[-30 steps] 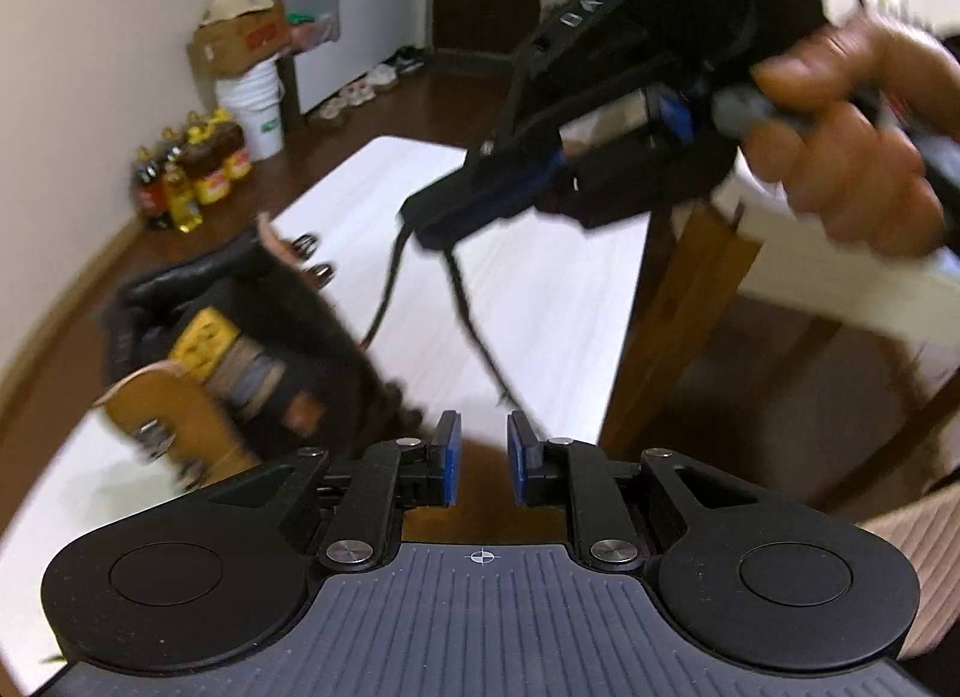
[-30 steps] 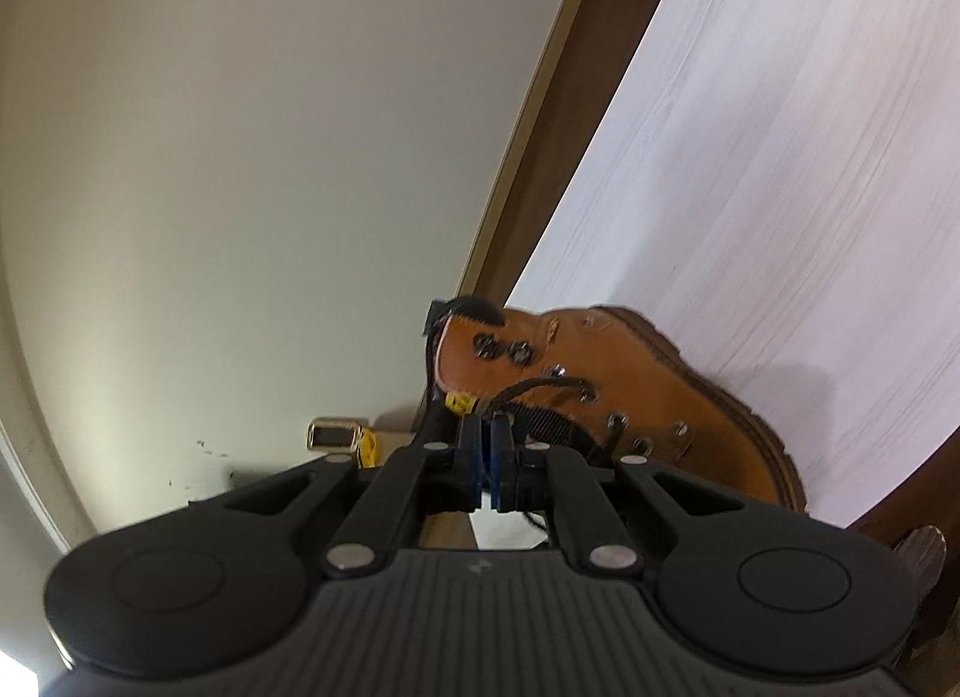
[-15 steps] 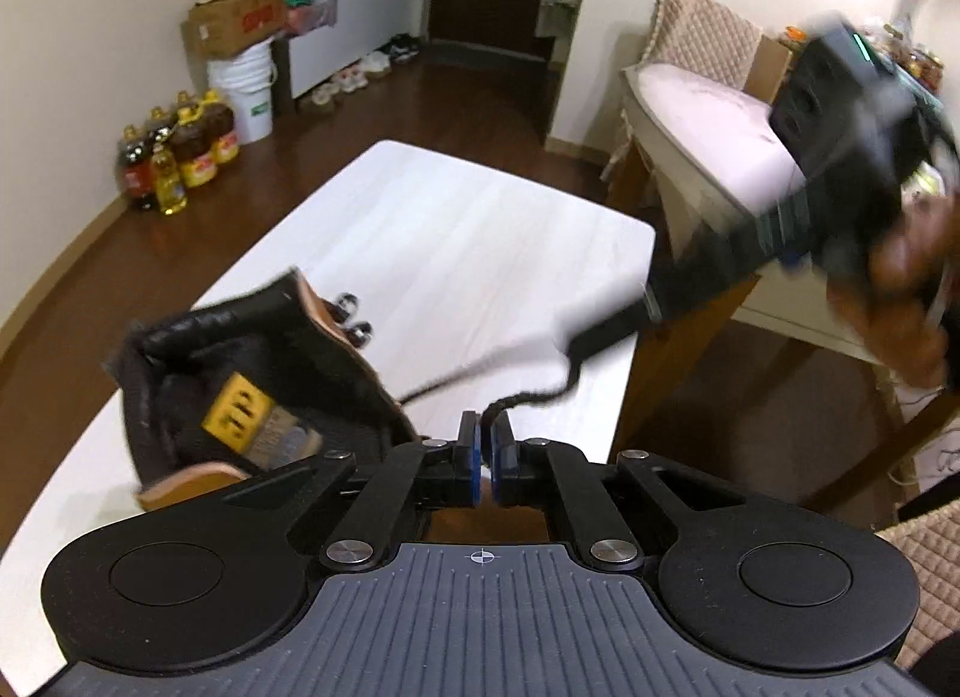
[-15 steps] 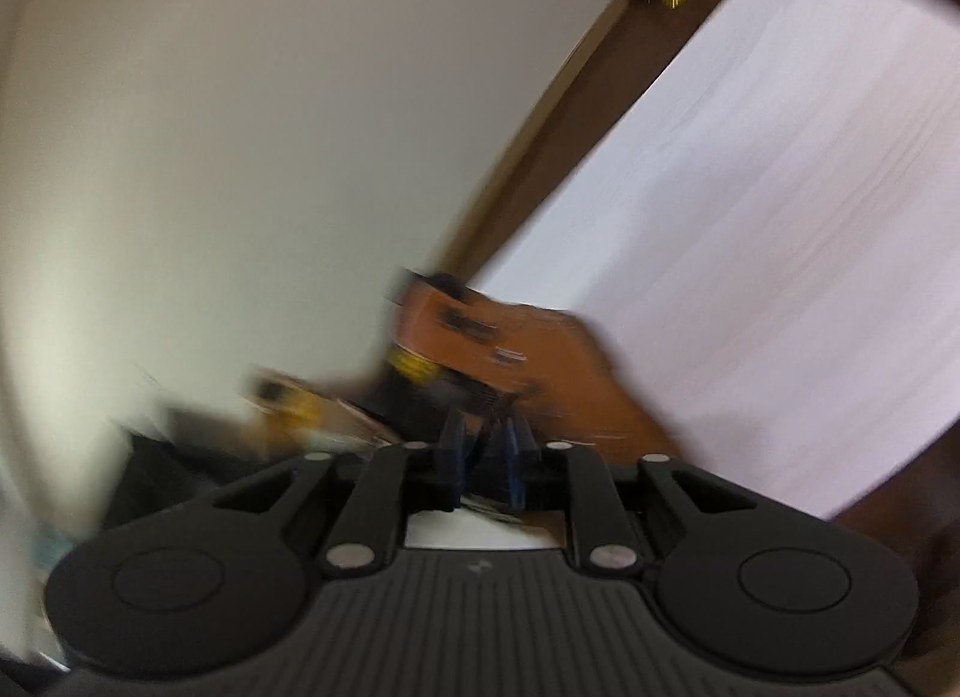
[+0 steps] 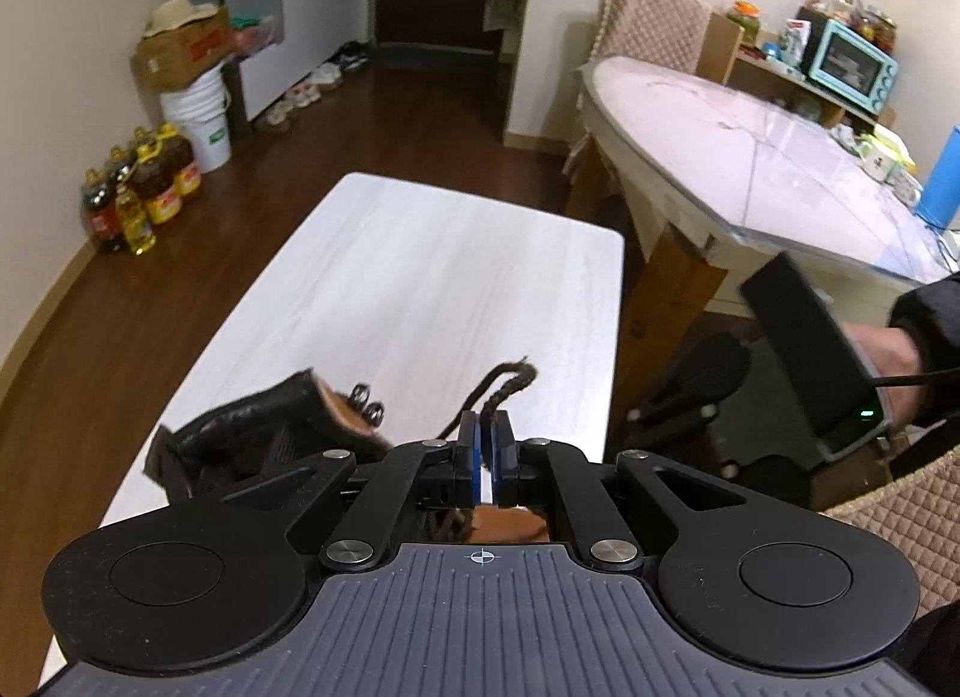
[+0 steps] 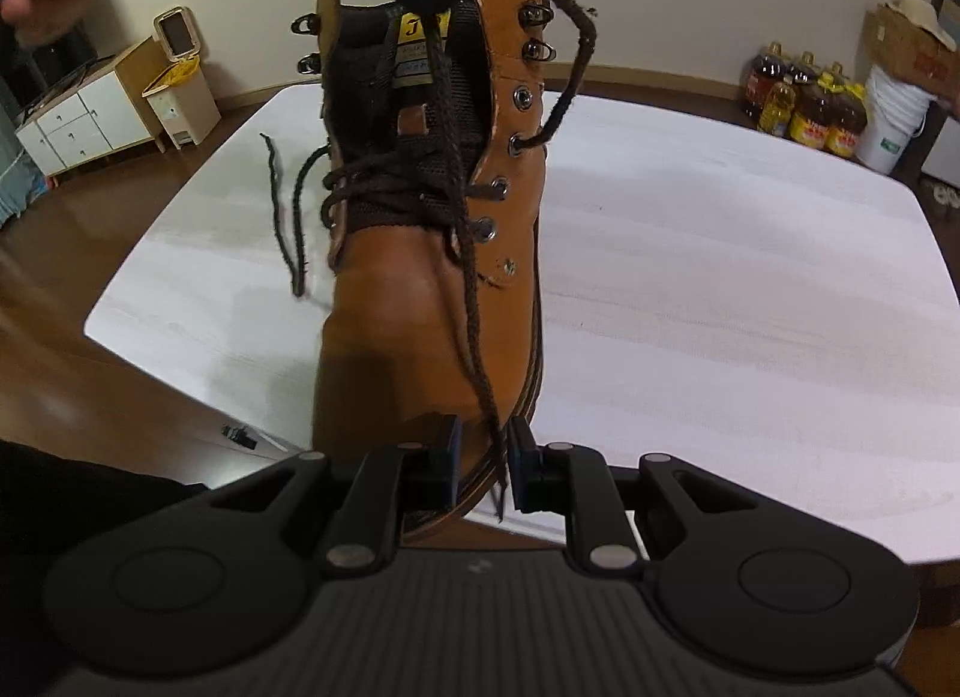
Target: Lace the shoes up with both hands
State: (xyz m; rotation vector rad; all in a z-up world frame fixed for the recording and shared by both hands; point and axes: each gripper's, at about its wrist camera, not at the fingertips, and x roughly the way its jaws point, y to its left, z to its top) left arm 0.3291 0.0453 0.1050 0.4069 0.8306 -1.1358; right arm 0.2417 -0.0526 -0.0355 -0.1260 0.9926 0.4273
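A: Left wrist view: the left hand-held gripper [image 5: 482,445] is pinching the lace [image 5: 501,383] above the boot [image 5: 252,439], its frayed tip poking out past the pads.

B: And the right hand-held gripper [image 6: 483,460]?

A: Spread, with a lace strand hanging between its jaws, untouched as far as I can see. The boot sits at the near edge of the white counter [image 6: 750,307], toe towards the right camera.

B: So what makes this step go well?

A: Probably keeping the left pinch firm and the lace taut, then closing the right near the tip so it threads cleanly through the next eyelet [image 6: 521,96].
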